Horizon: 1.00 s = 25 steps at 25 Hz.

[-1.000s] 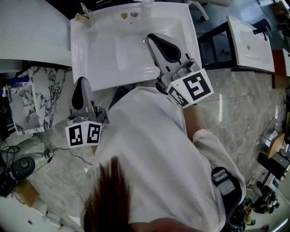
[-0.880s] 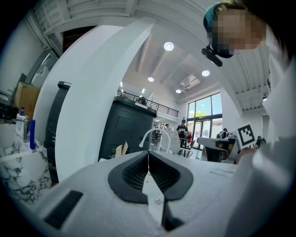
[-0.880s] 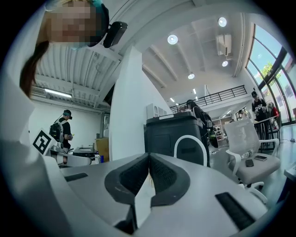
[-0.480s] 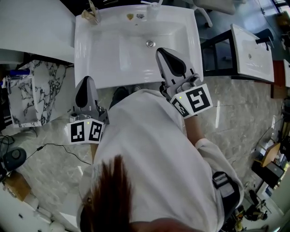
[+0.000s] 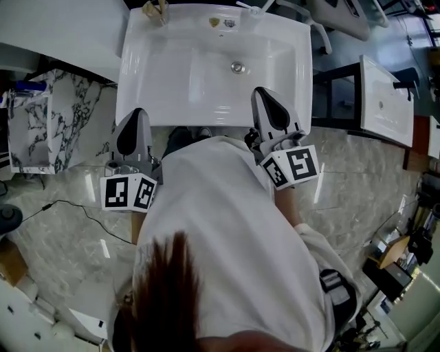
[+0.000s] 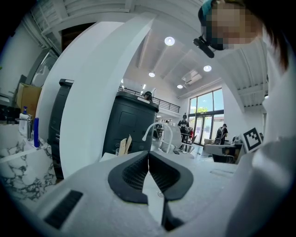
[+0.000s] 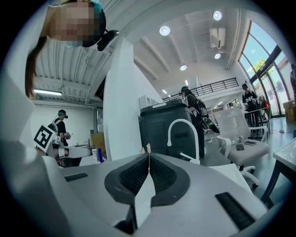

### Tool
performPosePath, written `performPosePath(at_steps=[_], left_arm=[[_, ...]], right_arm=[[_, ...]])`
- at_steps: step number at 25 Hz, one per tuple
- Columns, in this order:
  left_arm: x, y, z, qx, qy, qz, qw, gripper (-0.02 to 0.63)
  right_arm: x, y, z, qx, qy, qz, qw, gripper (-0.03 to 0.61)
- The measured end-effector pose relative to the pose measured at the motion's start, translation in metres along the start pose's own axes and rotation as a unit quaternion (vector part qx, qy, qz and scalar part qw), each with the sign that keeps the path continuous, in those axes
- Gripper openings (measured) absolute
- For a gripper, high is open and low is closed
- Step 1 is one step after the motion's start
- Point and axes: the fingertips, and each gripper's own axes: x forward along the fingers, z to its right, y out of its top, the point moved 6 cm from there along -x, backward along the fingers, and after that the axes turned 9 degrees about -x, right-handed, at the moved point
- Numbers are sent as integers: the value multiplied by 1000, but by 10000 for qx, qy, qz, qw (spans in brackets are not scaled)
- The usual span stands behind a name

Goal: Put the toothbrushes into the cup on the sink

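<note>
Pale marble floor [image 5: 357, 179], round ceiling lights [image 6: 169, 40]

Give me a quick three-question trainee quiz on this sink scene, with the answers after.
1. True or false: the left gripper grips the cup.
2. Where on the sink is the cup? A far left corner; B beside the drain; C near edge.
3. Fill in: the right gripper has its jaws ___.
Key: 1 false; 2 A; 3 shut.
</note>
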Motion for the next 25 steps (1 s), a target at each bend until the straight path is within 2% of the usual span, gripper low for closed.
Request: performPosePath(at_steps=[10,16,25], left_arm=[[2,-2,-3,-19,-10,-24,10000,15],[3,-2,-4,15,38,-9,10000,15],[8,-5,-3,34,63,-22,10000,15]], right_arm=[[-6,-9,14,-84,-240,-211,9995,15],[-7,-6,27,-472,-414,-283,9976,15],[-7,-5,43,-594,-532,-220,9966,15]])
